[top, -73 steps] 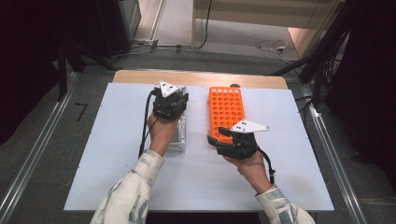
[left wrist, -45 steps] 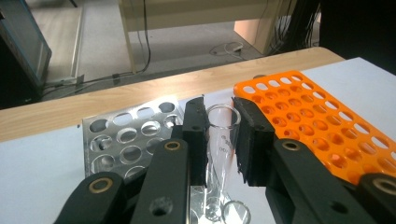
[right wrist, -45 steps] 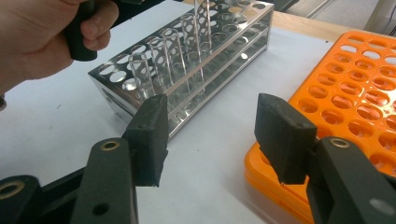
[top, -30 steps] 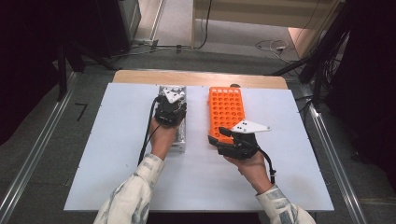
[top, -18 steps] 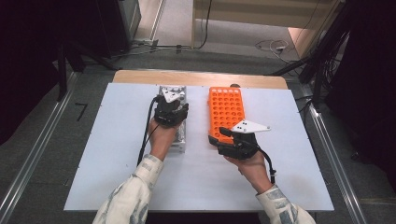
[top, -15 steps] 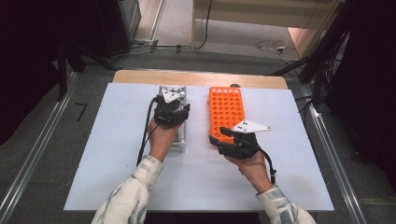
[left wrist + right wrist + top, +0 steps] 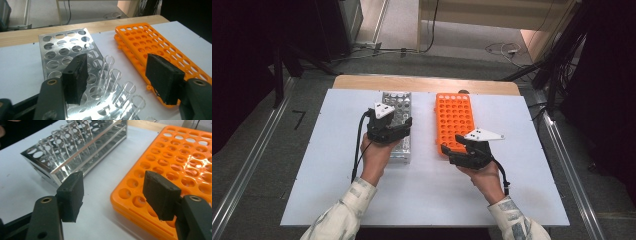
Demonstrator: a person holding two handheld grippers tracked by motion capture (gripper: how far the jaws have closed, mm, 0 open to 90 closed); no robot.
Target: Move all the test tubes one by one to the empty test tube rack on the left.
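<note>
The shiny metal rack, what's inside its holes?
Clear glass tubes stand in the metal rack along its side nearest the orange rack. Far holes look empty; the left gripper hides some near ones.

The hole-dotted rack [image 7: 455, 121] is bright orange; the other rack [image 7: 398, 117] is shiny silver metal, its tubes [image 7: 117, 82] clear glass. The bench [image 7: 327, 165] is white with a tan wooden far edge, and both tools' jaws are matte black

The table [image 7: 427, 200] is seen from above and from its near side, well back. The metal rack [image 7: 65, 50] is viewed closely from over its near end, facing far. The orange rack [image 7: 180, 165] is viewed closely from its near left corner. Both racks are shared by all three views.
</note>
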